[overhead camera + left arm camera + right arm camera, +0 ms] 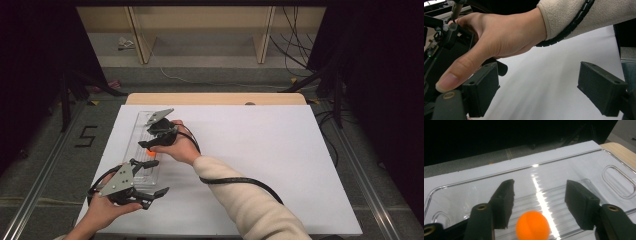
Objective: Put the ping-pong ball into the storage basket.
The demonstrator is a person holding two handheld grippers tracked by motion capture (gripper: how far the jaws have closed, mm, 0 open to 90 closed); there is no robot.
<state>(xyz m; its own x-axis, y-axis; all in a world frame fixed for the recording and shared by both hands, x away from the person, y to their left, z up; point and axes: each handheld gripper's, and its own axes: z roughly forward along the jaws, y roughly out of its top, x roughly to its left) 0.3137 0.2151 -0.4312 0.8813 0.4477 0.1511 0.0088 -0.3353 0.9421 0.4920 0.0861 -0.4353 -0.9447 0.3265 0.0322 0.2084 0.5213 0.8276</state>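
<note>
One white worktop (260, 165) carries everything, and along its left edge lies one clear plastic tray (134, 136), long and shallow, with ribbed grooves in its floor and an oval handle slot at each end. One orange ball (532, 226) sits inside the tray, on the ribs, just short of the right gripper (540, 203). That gripper hangs over the tray with its jaws spread wide, one on each side of the ball's line, and neither jaw touches it. Two grippers are at work in all: the left gripper (150, 192) is held near the front left corner, jaws wide apart over bare worktop with nothing between them.
</note>
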